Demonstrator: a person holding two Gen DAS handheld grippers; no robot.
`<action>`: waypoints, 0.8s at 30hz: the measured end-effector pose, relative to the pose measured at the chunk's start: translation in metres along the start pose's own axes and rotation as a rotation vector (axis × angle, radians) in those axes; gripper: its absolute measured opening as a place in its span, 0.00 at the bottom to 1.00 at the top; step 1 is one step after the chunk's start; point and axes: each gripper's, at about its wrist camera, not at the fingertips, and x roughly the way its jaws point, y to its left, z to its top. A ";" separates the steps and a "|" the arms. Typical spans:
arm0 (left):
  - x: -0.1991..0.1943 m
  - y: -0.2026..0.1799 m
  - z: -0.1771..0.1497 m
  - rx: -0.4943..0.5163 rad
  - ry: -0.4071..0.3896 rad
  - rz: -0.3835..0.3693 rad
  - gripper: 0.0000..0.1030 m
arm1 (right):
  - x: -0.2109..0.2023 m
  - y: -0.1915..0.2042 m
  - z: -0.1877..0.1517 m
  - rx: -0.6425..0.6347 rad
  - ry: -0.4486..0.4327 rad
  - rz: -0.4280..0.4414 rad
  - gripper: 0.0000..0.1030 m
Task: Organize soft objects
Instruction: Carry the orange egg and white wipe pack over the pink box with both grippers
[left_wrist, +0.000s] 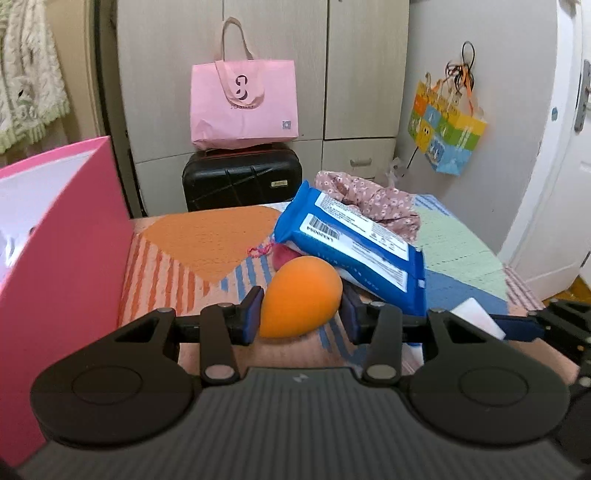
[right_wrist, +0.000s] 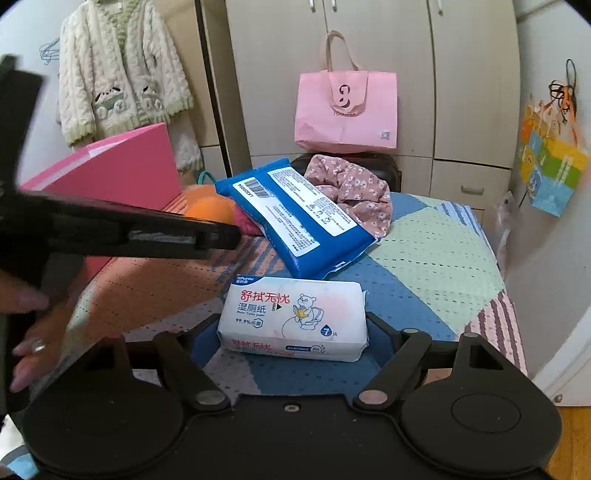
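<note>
Patchwork bedding in orange, blue, green and striped panels covers the surface I am working over, with pale wardrobe doors behind it. My orange sponge, smooth and egg-shaped, lies on the striped patch between the blue pads of my left gripper; its fingers have narrowed onto it and the left pad touches its side, though I cannot tell whether the right pad presses it too. My left gripper points down at a slant, and in the right view it crosses as a dark blurred bar with my hand gripping the handle. A white wet-wipe pack with red lettering and a cartoon bear lies flat between the spread fingers of my right gripper, which stands wide and does not visibly squeeze it. Just behind the sponge, a blue wipes pack leans over it, propped on something dark pink, with a floral pink cloth bunched beyond. At the left stands an open pink box, close beside the sponge. Further back sit a black suitcase, a pink tote bag on top of it, and a colourful gift bag hanging on the wall
</note>
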 end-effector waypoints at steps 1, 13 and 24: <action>-0.006 0.001 -0.002 -0.013 0.009 -0.017 0.41 | -0.002 0.001 -0.001 -0.001 -0.002 0.000 0.81; -0.055 0.001 -0.032 -0.022 0.120 -0.140 0.41 | -0.031 0.022 -0.018 -0.019 -0.010 0.000 0.81; -0.100 0.006 -0.052 -0.053 0.175 -0.221 0.41 | -0.074 0.045 -0.026 -0.137 -0.009 -0.067 0.81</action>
